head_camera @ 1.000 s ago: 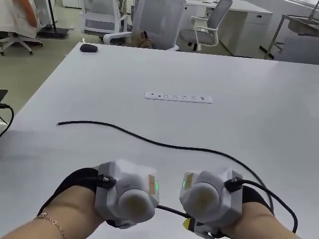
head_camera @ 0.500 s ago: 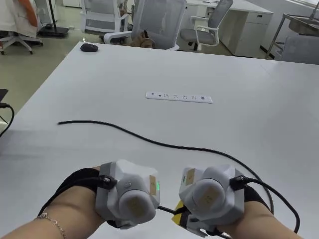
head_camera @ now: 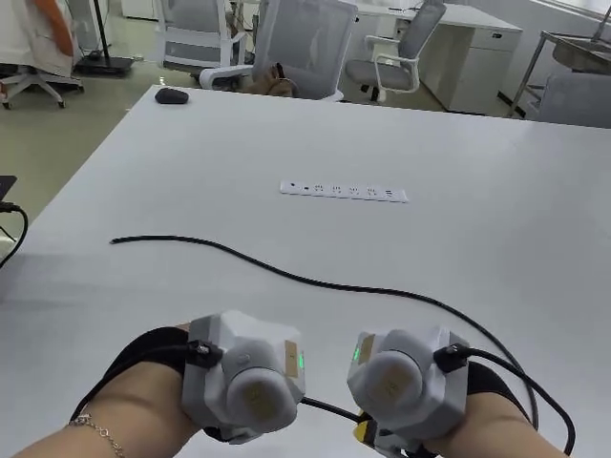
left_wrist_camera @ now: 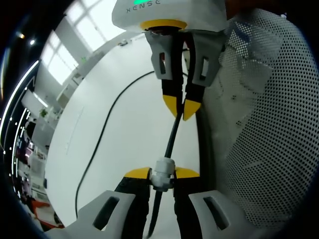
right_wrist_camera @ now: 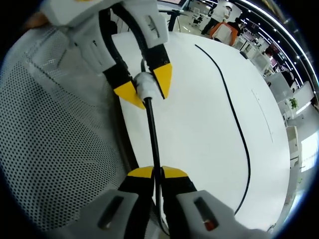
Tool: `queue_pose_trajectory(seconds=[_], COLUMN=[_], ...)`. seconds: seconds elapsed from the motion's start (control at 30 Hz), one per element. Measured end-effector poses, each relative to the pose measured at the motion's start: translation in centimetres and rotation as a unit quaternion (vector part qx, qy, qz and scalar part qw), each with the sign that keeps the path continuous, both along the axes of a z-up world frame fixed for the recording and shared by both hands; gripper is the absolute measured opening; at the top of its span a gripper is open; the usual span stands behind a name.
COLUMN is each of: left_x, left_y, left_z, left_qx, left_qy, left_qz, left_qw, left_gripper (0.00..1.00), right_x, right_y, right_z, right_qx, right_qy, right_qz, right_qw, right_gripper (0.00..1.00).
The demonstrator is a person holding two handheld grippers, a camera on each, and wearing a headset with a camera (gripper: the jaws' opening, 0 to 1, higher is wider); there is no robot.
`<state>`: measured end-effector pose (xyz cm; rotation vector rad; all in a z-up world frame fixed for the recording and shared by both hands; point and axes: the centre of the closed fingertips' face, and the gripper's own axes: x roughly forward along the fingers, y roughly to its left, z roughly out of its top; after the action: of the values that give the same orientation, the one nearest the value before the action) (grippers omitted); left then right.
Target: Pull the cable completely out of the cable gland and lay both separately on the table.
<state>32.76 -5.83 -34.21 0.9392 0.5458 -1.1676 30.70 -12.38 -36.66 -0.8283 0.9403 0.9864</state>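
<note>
Here, the left gripper [left_wrist_camera: 162, 174] and the right gripper [right_wrist_camera: 157, 172] face each other tip to tip just above the near edge of the white table [head_camera: 477, 219]; in the head view both are held close together, low in the picture, each in one of the person's hands.

In the left gripper view, the left fingers [left_wrist_camera: 137, 173] are drawn narrow around the white cable gland [left_wrist_camera: 163, 175], which sits clamped between the yellow pads; the black cable [left_wrist_camera: 172, 134] runs out of the gland and on to the right gripper's yellow tips, which pinch it a short way along; a dark stretch of cable also shows below the gland, so the cable is not yet out of it.

In the right gripper view, the right fingers [right_wrist_camera: 141, 172] are pressed together on the cable itself, and the taut line leads straight to the gland in the opposite fingers.

The rest of the cable lies in a long curve across the table, its free end off to the left; beyond it lies a white power strip [head_camera: 344, 190], and a dark computer mouse [head_camera: 172, 93] rests at the far edge; office chairs [head_camera: 305, 43] stand behind the table.
</note>
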Motion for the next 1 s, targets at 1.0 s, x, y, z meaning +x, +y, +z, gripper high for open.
queue_pose_trajectory(seconds=[1.0], left_x=[-0.3], left_y=[-0.7], left_z=[0.6], left_qx=[-0.013], left_qy=[-0.005], left_qz=[-0.011], left_qw=[0.9998], left_gripper=[0.18], right_x=[-0.1], right_y=[3.0], right_z=[2.1], right_qx=[0.101], right_qy=[0.003], right_qz=[-0.002], right_qw=[0.9949], right_gripper=[0.05])
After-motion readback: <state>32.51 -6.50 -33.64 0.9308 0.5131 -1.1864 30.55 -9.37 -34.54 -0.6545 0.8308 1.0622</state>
